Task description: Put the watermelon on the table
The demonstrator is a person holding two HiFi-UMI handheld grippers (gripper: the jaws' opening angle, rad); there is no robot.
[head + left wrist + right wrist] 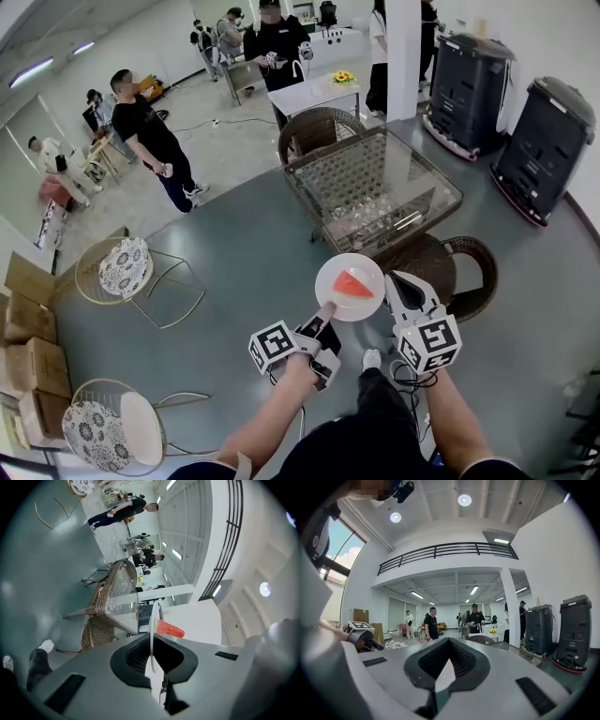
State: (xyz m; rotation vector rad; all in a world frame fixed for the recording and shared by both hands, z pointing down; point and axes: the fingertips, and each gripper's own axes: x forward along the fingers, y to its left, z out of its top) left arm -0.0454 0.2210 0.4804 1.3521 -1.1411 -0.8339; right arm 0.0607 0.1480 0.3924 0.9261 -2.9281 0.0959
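A red watermelon slice (355, 284) lies on a round white plate (339, 298), held in the air in front of the glass-topped wicker table (435, 164). My left gripper (326, 310) is shut on the plate's near edge. In the left gripper view the plate (152, 634) stands edge-on between the jaws, with the slice (169, 629) on its right face and the table (119, 597) beyond it. My right gripper (399, 282) hovers just right of the plate, shut, holding nothing. The right gripper view shows the right gripper (447, 667) with nothing between its pads.
One wicker chair (448, 274) stands at the table's near side, another (317, 127) at its far side. Two gold wire chairs (127, 269) (105, 431) and cardboard boxes (23, 328) are at left. Black machines (542, 145) stand at right. People (150, 131) stand at the back.
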